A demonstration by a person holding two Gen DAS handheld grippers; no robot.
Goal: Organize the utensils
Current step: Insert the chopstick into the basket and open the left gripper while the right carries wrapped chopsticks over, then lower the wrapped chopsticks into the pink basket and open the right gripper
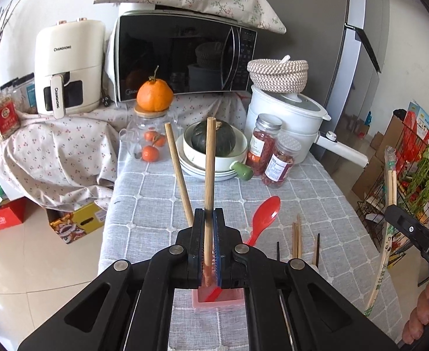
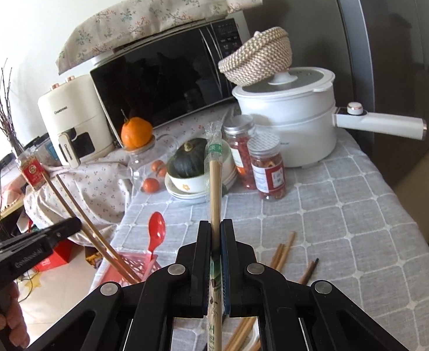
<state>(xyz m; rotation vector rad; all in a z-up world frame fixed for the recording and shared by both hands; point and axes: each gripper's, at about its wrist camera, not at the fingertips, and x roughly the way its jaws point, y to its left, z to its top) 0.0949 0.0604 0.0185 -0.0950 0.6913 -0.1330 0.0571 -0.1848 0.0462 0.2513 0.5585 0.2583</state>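
My left tongs point(image 1: 209, 219) are pinching a wooden chopstick point(image 1: 209, 175) upright, its lower end down in the pink basket point(image 1: 219, 299); a second chopstick point(image 1: 179, 172) leans in there too, with the red spoon point(image 1: 265, 216). My right tongs point(image 2: 215, 231) are clamped on a wrapped pair of chopsticks point(image 2: 214, 175), pointing up. Loose chopsticks point(image 2: 283, 253) lie on the checked surface point(image 2: 346, 204), just beside the basket.
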